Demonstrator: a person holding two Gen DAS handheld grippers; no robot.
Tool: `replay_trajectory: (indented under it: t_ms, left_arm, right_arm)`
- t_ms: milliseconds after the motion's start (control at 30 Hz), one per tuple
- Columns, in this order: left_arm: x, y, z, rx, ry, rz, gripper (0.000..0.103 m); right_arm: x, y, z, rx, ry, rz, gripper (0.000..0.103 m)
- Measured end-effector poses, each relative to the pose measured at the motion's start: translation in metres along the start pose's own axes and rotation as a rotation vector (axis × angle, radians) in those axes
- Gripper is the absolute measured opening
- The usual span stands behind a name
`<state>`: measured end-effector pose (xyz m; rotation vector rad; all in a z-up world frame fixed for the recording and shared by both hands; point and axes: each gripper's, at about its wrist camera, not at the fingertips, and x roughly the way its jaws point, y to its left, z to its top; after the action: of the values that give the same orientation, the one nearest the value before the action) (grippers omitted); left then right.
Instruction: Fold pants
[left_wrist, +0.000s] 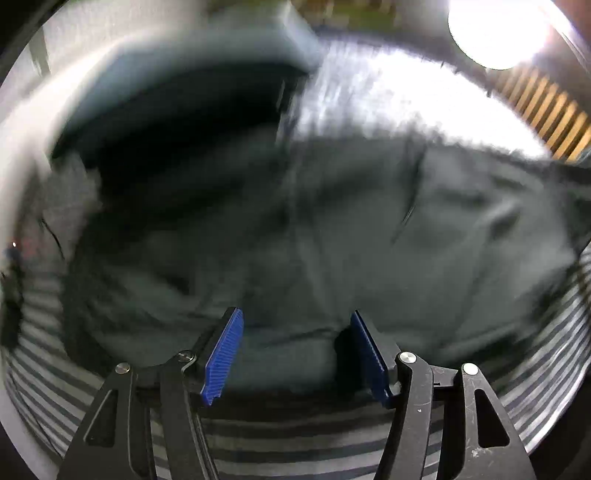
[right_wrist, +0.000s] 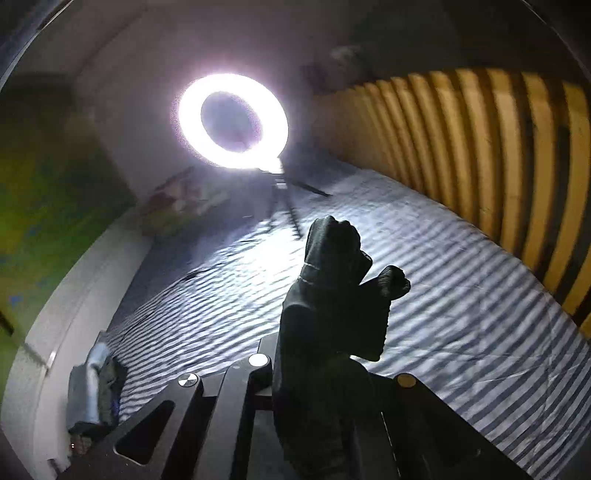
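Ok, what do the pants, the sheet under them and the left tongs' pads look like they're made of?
Pants: dark, matte woven cloth, probably cotton-like; it lies in soft creases, though blur hides the weave. Striped sheet: thin woven fabric, likely cotton; it ripples finely and shows a light sheen under the ring light. Pads on the left tongs: blue, ribbed, matte, probably rubber or soft plastic.

Ring light (right_wrist: 232, 120) and folded pile (right_wrist: 94, 391) edge the open striped sheet (right_wrist: 461, 314).
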<state>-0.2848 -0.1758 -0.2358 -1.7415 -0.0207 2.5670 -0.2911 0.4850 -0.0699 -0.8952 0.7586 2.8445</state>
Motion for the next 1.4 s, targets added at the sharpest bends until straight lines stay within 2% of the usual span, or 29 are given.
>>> replay_trajectory:
  t_ms: [33, 167, 233, 367, 467, 600, 667, 733, 833, 933, 1133, 1233, 1333, 1400]
  left_arm:
    - [0.005, 0.004, -0.004, -0.002, 0.009, -0.003, 0.064]
    - [-0.037, 0.017, -0.005, -0.02, -0.162, -0.044, 0.064]
    - [-0.057, 0.034, -0.002, -0.044, -0.232, -0.037, 0.064]
    - [-0.077, 0.089, -0.007, -0.214, -0.328, -0.106, 0.066]
    - [-0.076, 0.134, -0.018, -0.322, -0.371, -0.157, 0.066]
    - [-0.065, 0.187, -0.032, -0.436, -0.357, -0.189, 0.066]
    - [-0.062, 0.204, -0.033, -0.46, -0.368, -0.15, 0.066]
    - [-0.06, 0.221, -0.035, -0.478, -0.37, -0.135, 0.066]
    - [-0.06, 0.248, -0.042, -0.519, -0.382, -0.138, 0.066]
    - [-0.062, 0.273, -0.049, -0.566, -0.393, -0.146, 0.066]
    - [-0.059, 0.301, -0.056, -0.599, -0.388, -0.149, 0.066]
    - [-0.062, 0.306, -0.057, -0.616, -0.4, -0.183, 0.066]
    - [-0.068, 0.3, -0.058, -0.61, -0.418, -0.215, 0.066]
    - [-0.069, 0.291, -0.056, -0.587, -0.414, -0.224, 0.066]
  right_arm:
    - [-0.001, 0.012, -0.002, -0.014, 0.001, 0.012, 0.003]
    - [-0.02, 0.087, -0.019, -0.115, 0.015, 0.088, 0.003]
    - [-0.03, 0.133, -0.036, -0.185, 0.03, 0.132, 0.003]
    - [-0.04, 0.225, -0.082, -0.343, 0.048, 0.198, 0.003]
    - [-0.037, 0.291, -0.126, -0.418, 0.091, 0.26, 0.003]
    - [-0.023, 0.373, -0.208, -0.53, 0.14, 0.32, 0.003]
    - [-0.008, 0.413, -0.268, -0.612, 0.186, 0.337, 0.003]
    - [0.014, 0.45, -0.336, -0.735, 0.199, 0.297, 0.003]
    - [0.043, 0.478, -0.413, -0.85, 0.276, 0.26, 0.003]
    - [0.045, 0.491, -0.455, -0.946, 0.254, 0.212, 0.003]
    - [0.045, 0.516, -0.486, -1.029, 0.176, 0.167, 0.003]
    - [0.033, 0.525, -0.506, -1.123, 0.116, 0.175, 0.003]
    - [0.02, 0.515, -0.523, -1.201, 0.085, 0.171, 0.003]
    - [0.024, 0.501, -0.526, -1.207, 0.125, 0.161, 0.003]
